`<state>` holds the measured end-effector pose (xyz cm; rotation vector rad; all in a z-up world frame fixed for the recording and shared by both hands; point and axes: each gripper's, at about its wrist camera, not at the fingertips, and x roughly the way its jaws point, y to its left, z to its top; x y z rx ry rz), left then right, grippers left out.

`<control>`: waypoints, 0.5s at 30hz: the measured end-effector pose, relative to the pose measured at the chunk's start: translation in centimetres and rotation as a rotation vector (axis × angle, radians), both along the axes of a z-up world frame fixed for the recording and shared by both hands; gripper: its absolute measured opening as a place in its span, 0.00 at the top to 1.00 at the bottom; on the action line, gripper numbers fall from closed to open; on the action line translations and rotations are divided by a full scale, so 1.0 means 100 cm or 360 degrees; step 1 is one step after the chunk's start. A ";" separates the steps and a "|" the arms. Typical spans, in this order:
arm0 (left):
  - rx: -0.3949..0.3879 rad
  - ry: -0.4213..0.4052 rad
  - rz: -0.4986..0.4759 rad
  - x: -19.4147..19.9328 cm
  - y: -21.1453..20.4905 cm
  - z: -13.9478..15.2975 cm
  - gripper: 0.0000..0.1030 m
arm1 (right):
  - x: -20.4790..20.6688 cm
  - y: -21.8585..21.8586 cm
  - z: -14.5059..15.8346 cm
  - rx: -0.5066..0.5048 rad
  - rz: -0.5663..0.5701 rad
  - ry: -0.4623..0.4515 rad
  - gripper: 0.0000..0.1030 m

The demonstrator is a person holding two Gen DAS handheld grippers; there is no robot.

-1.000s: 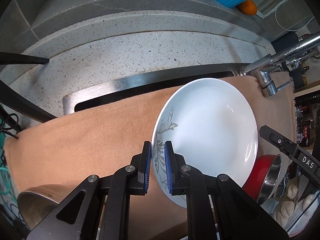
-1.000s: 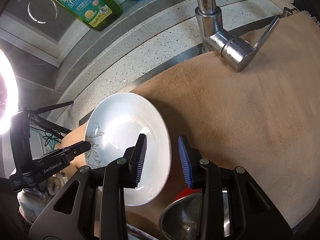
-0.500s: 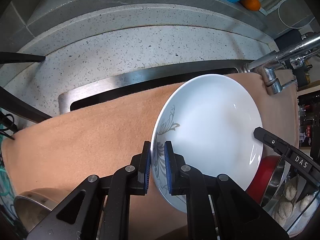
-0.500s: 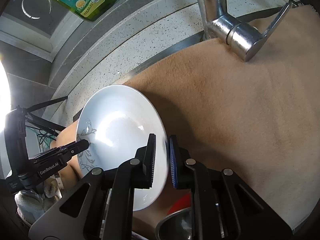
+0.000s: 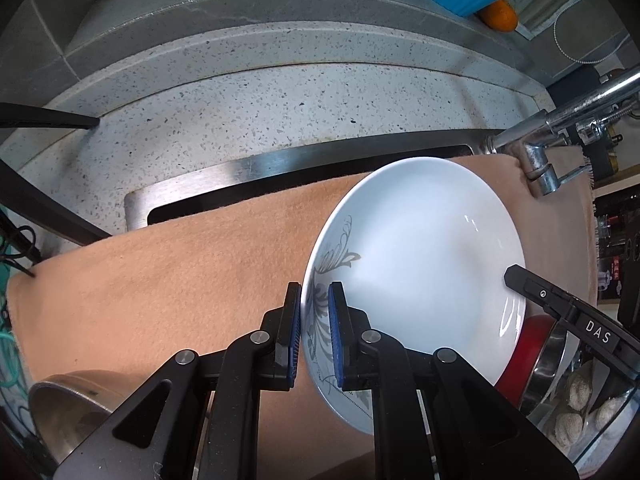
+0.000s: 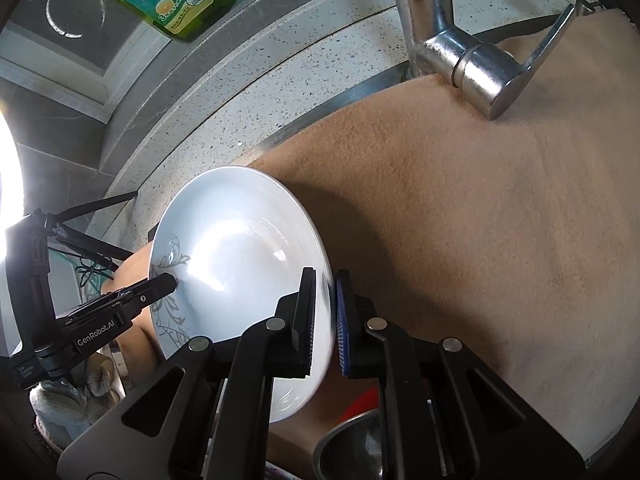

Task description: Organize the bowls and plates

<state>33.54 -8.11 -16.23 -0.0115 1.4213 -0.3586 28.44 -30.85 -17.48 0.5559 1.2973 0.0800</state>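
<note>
White plate (image 5: 420, 248) at centre-right of the left view, tilted above the tan cloth (image 5: 160, 280), rim pinched at its patterned lower-left edge between the narrow blue pads of the left hand-held gripper (image 5: 315, 334). In the right view, same plate (image 6: 236, 256) at left of centre, its right rim clamped by the right hand-held gripper (image 6: 325, 320), jaws just closed onto it. Red bowl (image 5: 534, 344) at lower right, partly behind the plate; faucet (image 6: 460, 48) at upper right; speckled worktop (image 5: 280, 112) across the top.
</note>
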 end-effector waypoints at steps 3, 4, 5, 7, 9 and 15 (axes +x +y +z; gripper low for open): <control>-0.0013 -0.0013 0.0006 -0.001 0.004 0.007 0.89 | -0.004 0.001 0.006 0.0011 -0.0003 -0.0017 0.91; -0.0019 -0.0019 0.0010 -0.002 0.005 0.011 0.89 | -0.006 0.001 0.008 0.0013 -0.0002 -0.0024 0.91; -0.0024 -0.0027 0.0012 -0.003 0.007 0.014 0.89 | -0.007 0.002 0.012 0.0015 0.0001 -0.0037 0.91; -0.0038 -0.0044 0.0023 -0.005 0.011 0.021 0.89 | -0.011 0.003 0.019 0.0016 0.0006 -0.0058 0.91; -0.0048 -0.0061 0.0030 -0.008 0.014 0.028 0.89 | -0.014 0.005 0.024 0.0014 0.0015 -0.0073 0.91; -0.0071 -0.0117 0.0047 -0.026 0.024 0.051 0.89 | -0.030 0.010 0.043 0.0033 0.0044 -0.0114 0.91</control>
